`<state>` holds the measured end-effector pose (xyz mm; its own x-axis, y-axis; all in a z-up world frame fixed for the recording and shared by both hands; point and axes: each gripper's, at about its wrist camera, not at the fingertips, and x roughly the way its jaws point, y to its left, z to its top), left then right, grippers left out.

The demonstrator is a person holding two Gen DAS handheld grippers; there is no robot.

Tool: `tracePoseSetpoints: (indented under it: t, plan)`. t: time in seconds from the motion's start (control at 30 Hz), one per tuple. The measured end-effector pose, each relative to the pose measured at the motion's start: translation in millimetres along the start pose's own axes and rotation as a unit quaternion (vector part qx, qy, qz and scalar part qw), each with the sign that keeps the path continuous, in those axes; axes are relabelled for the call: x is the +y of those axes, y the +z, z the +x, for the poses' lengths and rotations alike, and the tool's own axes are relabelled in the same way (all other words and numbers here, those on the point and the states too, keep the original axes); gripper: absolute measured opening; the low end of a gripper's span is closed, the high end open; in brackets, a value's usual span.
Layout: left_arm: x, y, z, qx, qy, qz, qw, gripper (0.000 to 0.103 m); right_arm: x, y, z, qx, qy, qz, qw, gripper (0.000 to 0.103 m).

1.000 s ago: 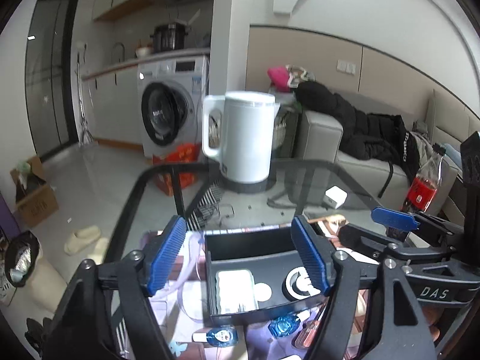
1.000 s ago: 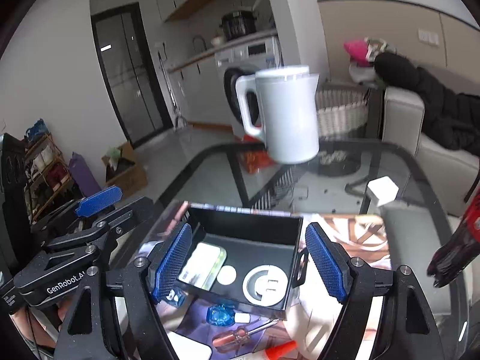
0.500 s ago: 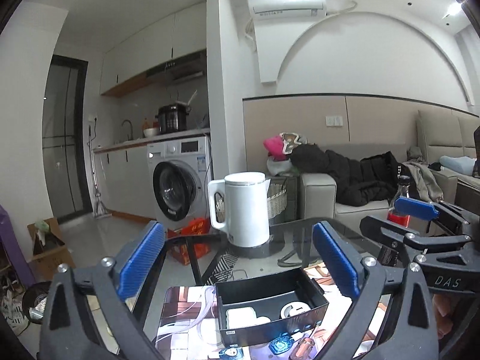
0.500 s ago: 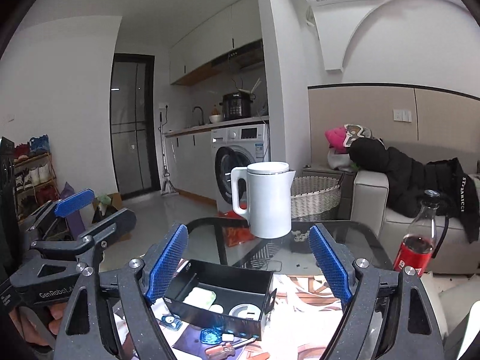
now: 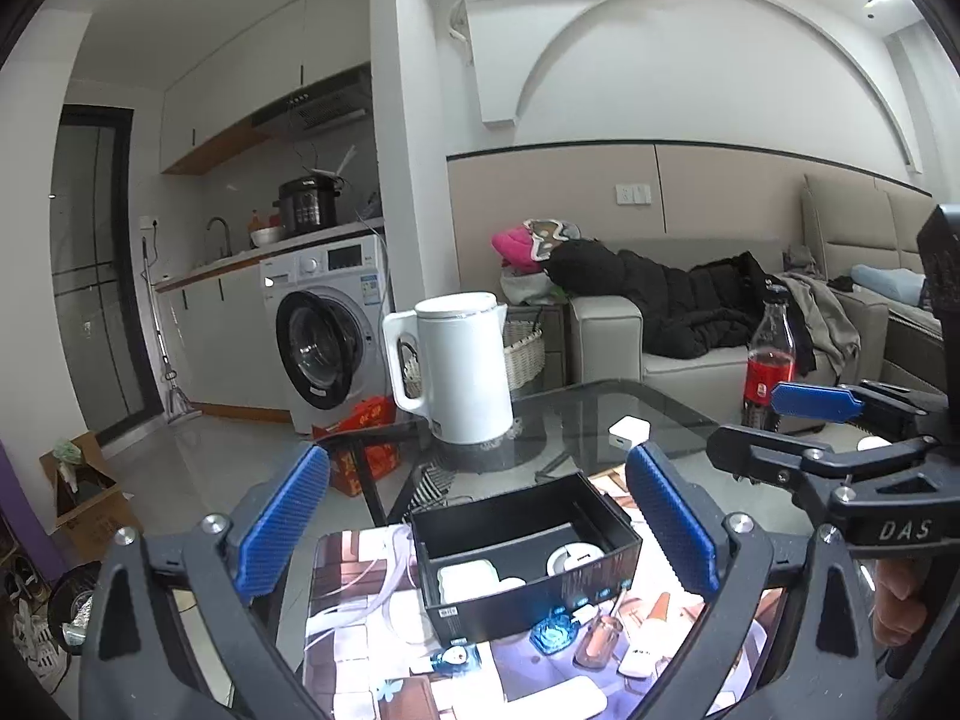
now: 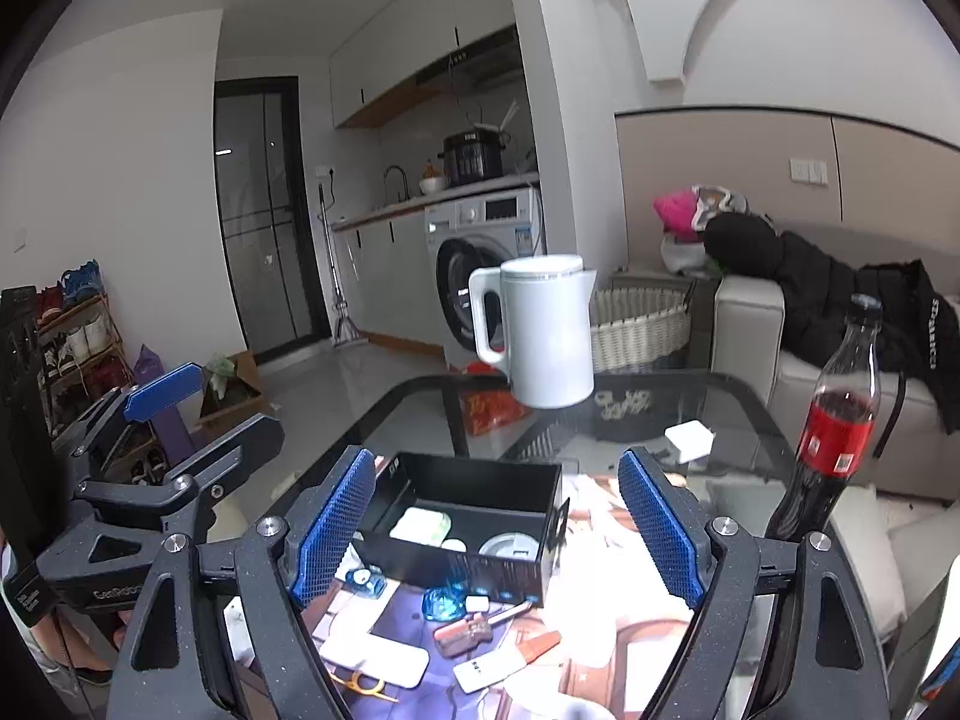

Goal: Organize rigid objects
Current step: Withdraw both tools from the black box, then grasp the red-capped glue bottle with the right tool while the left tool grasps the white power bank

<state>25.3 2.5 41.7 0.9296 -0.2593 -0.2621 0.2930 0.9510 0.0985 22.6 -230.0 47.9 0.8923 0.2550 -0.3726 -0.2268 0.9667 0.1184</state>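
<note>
Both grippers have pulled back from the black box (image 5: 528, 546), which sits mid-table on the mat (image 6: 600, 540). The left gripper (image 5: 480, 528) has just spread wide and holds nothing; the right gripper (image 6: 498, 534) is likewise released. Loose items (image 6: 462, 630) remain at the near edge, so sorting likely continues.

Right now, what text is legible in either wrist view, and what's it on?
"DAS": body of the right tool, seen from the left wrist.
"GenRobot", cut off by the near tool: body of the left tool, seen from the right wrist.
White lettering on the black jacket: too warped to read.
Cola bottle label, washing machine sticker, black box label: too small.
</note>
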Motion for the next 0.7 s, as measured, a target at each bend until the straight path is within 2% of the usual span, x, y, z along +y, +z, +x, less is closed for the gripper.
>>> tracePoseSetpoints:
  t: [0.17, 0.3, 0.47, 0.57, 0.7]
  plan:
    - [-2, -9, 9, 0.040, -0.014, 0.005, 0.9991, 0.100, -1, -5, 14, 0.035, -0.001, 0.002, 0.999, 0.085]
    - [-4, -24, 31, 0.120, -0.030, 0.014, 0.9922, 0.100, -3, -15, 41, 0.105, -0.003, 0.000, 0.994, 0.085]
    - [-16, -52, 57, 0.208, -0.055, 0.063, 0.9746, 0.100, -20, -43, 85, 0.219, 0.032, 0.063, 0.973, 0.085]
    - [-25, -66, 65, 0.233, -0.061, 0.103, 0.9652, 0.100, -26, -60, 103, 0.262, 0.035, 0.076, 0.961, 0.085]
    - [-32, -84, 77, 0.276, -0.098, 0.129, 0.9473, 0.100, -30, -83, 126, 0.320, 0.029, 0.078, 0.944, 0.084]
